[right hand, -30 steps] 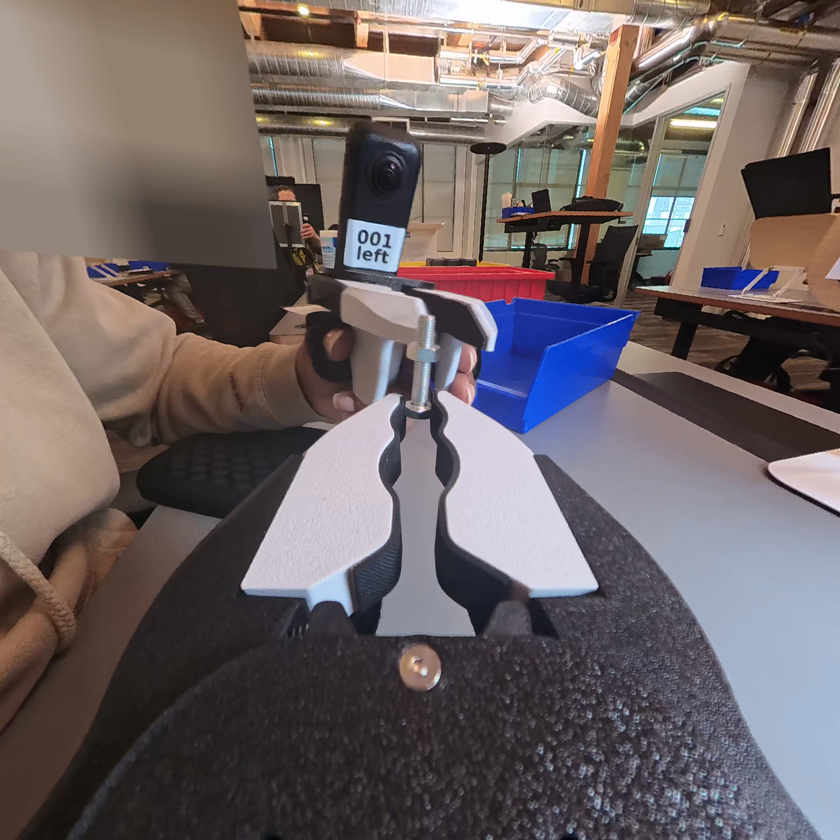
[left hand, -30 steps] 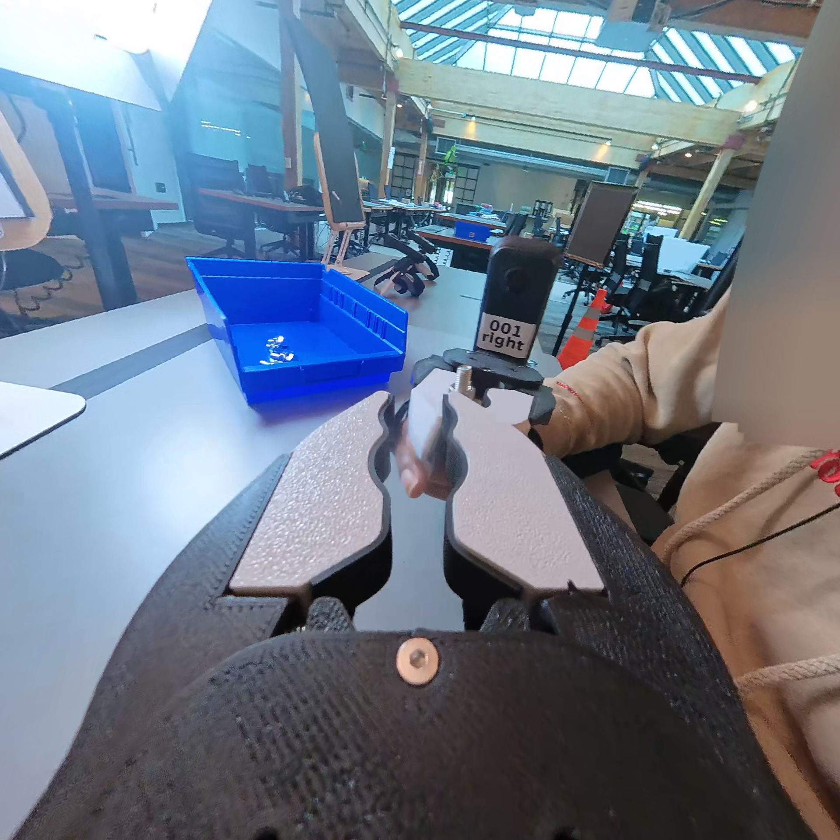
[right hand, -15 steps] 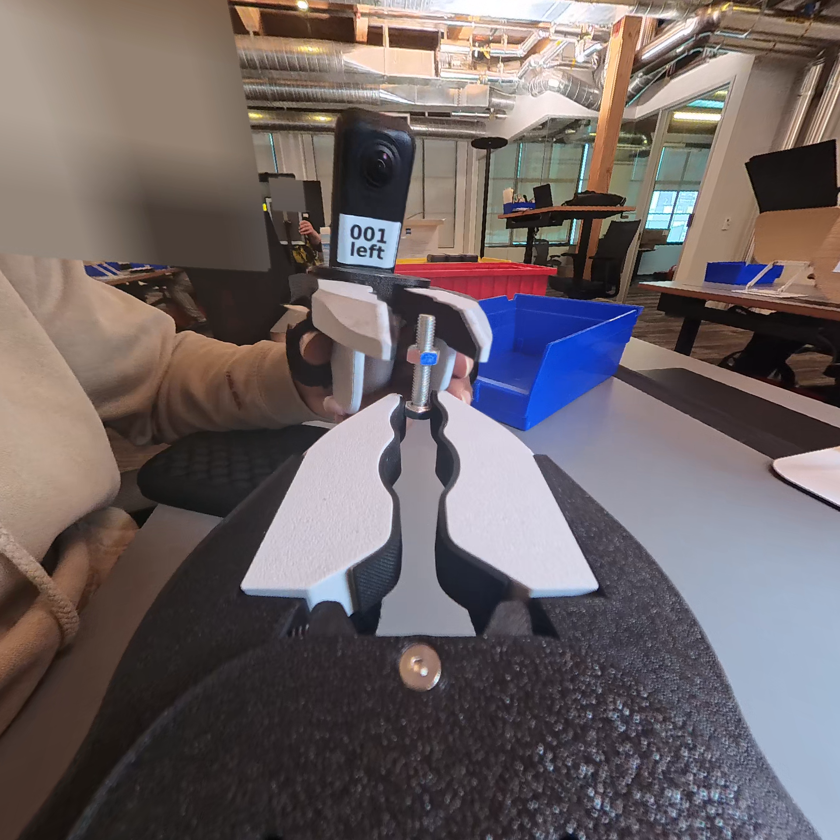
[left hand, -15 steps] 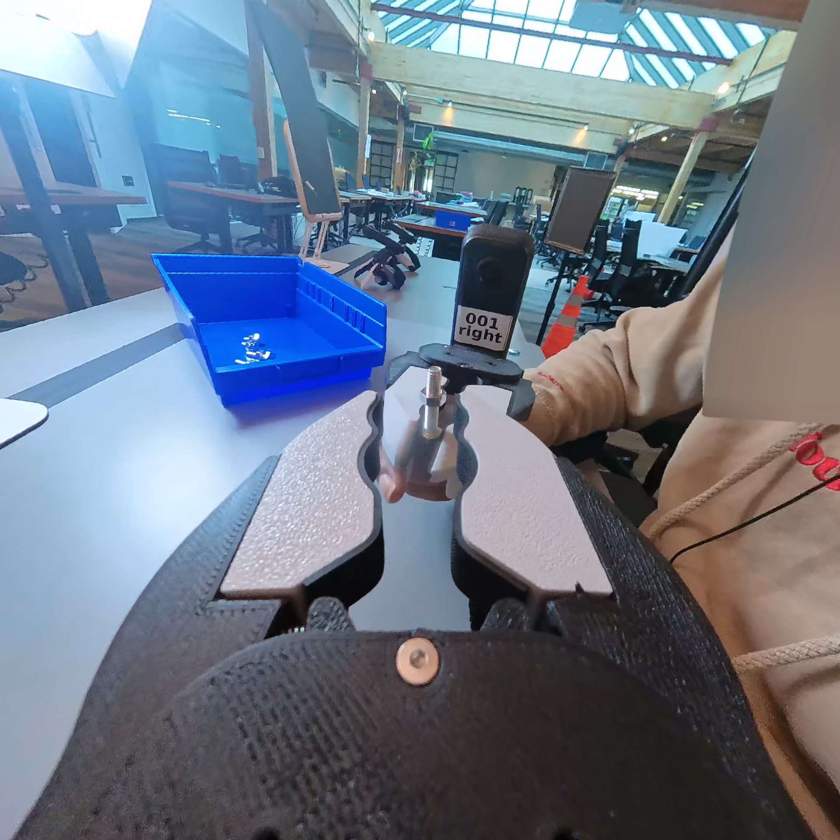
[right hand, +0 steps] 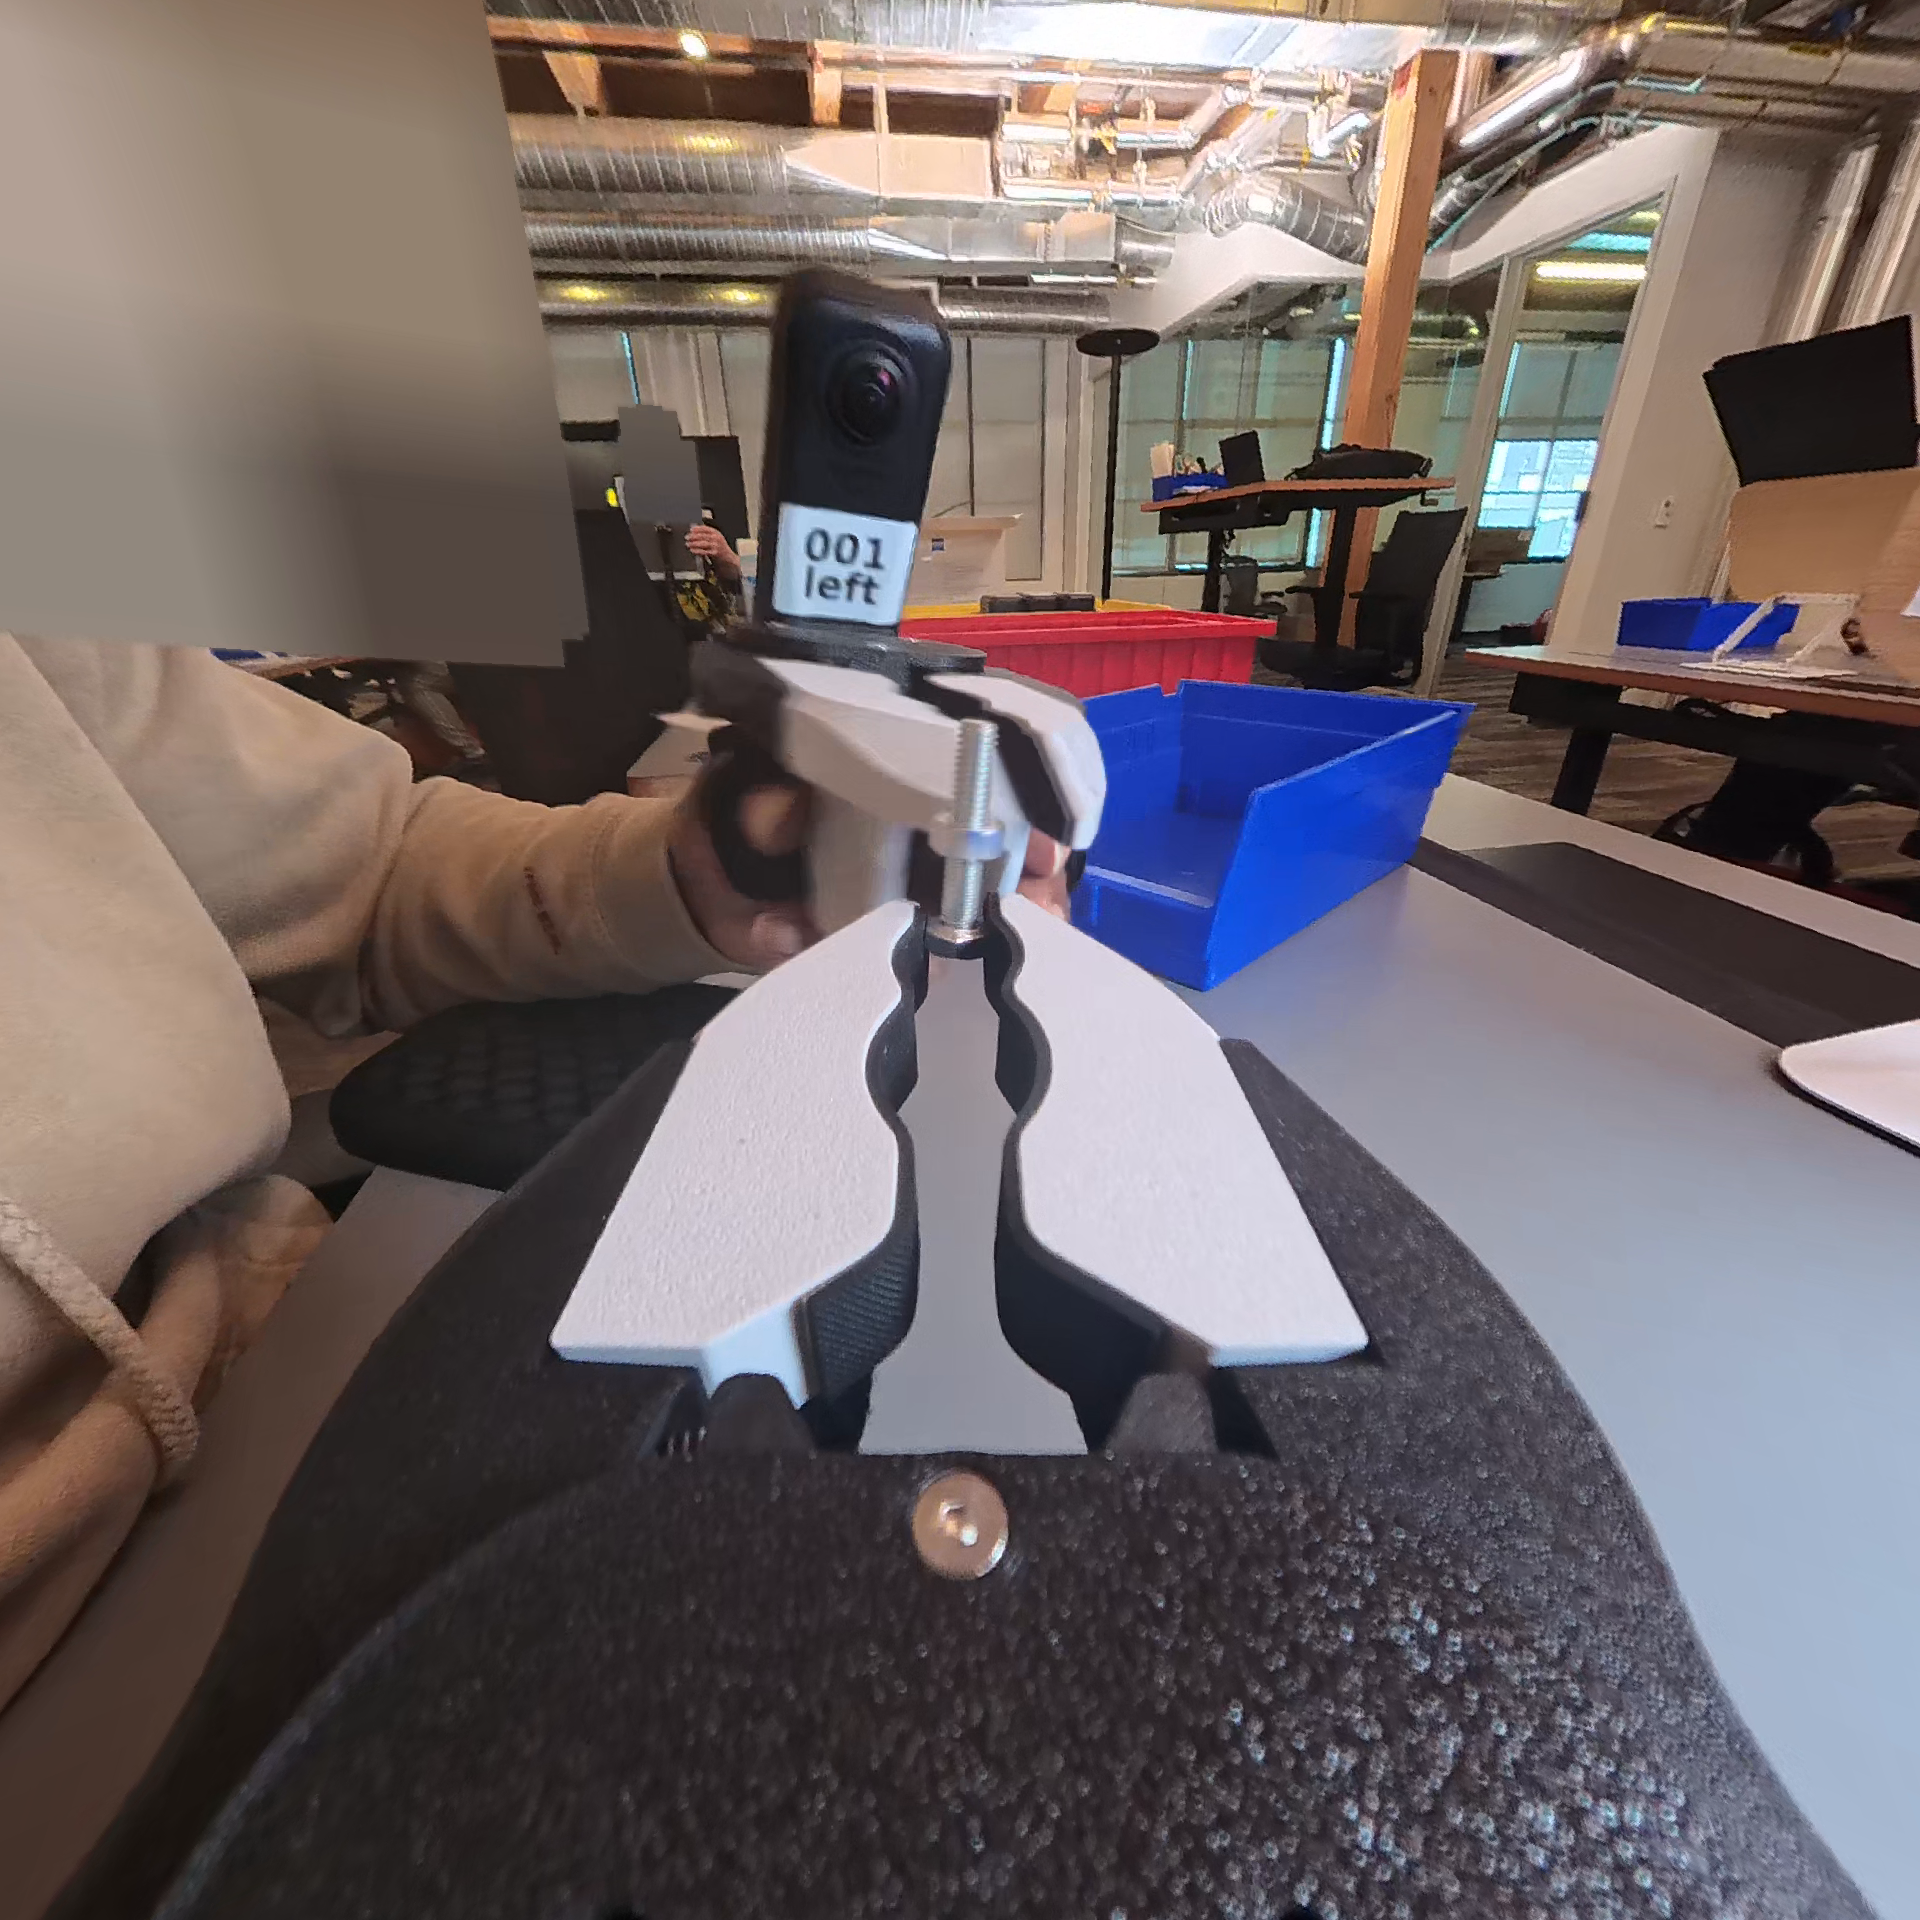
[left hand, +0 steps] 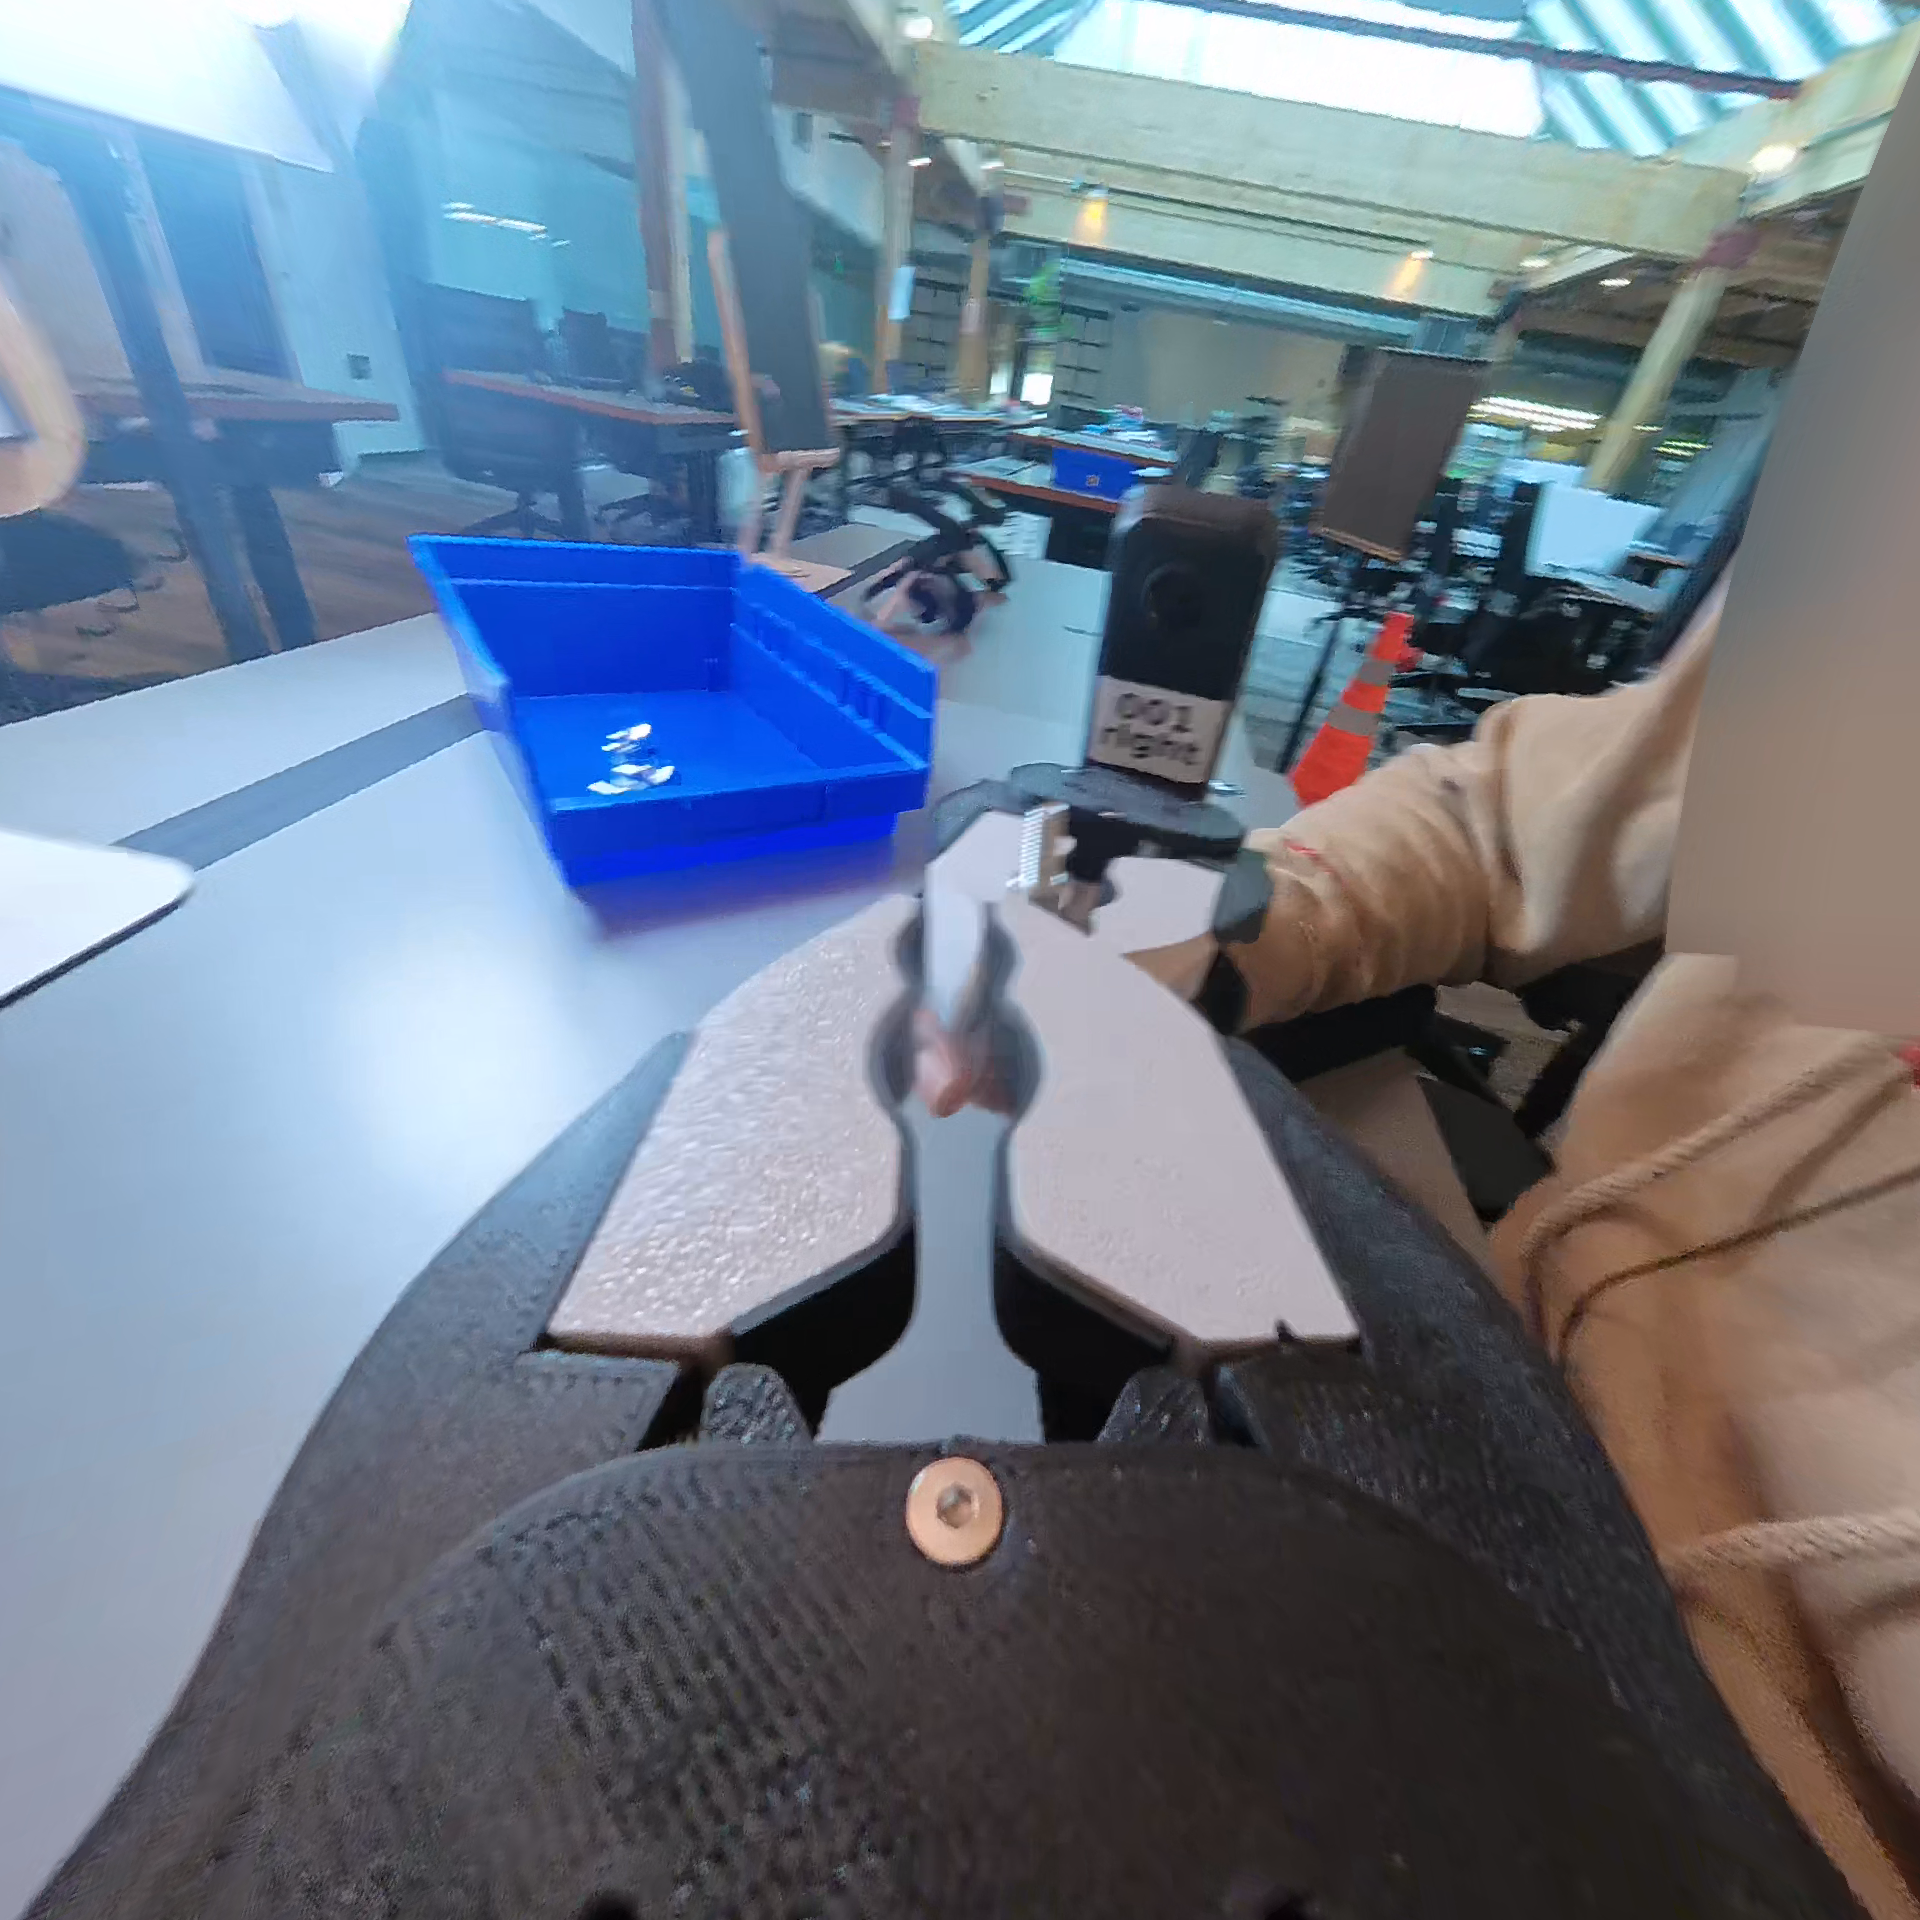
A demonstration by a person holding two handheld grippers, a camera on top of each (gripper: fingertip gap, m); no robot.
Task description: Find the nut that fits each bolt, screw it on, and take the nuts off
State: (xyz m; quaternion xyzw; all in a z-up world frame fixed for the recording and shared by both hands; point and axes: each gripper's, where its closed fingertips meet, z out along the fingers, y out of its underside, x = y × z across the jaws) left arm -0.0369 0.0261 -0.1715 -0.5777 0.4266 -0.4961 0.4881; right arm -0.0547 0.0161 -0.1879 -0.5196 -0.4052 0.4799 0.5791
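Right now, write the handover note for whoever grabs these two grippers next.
Right gripper: jaws shut on the head of the silver threaded bolt, held upright above the table.
Left gripper: jaws nearly closed, right by the bolt; whether they grip the nut is unclear.
Silver hex nut: threaded partway down the bolt's shaft.
Blue plastic bin: on the grey table, with small shiny metal pieces inside.
Done: one nut is on this bolt.
Left: take it off, then probably work through the pieces in the bin.
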